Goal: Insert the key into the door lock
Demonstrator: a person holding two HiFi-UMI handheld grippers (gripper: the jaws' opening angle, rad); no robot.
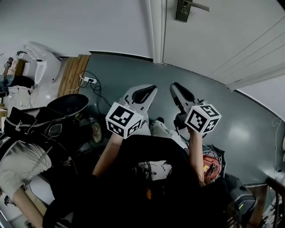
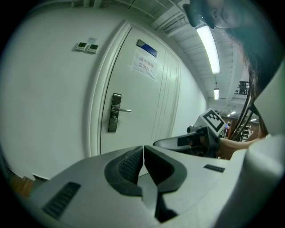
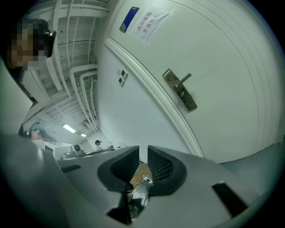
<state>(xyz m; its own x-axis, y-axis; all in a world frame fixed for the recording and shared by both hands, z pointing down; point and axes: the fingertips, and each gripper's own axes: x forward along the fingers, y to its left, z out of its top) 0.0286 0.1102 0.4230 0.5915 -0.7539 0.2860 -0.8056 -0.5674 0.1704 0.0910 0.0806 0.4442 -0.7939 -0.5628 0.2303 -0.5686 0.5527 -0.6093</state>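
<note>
Left gripper [image 2: 143,156]: pads pressed together, nothing between. Right gripper [image 3: 143,161]: narrowly parted, empty. I aim both toward the far door lock [image 1: 183,10]; no key visible.

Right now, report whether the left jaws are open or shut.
Shut: on the left gripper the jaws meet, with nothing between them.

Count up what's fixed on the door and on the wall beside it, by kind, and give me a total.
lock plate with handle: 1
paper notice: 1
blue sign: 1
small wall panels: 2
Total: 5
</note>
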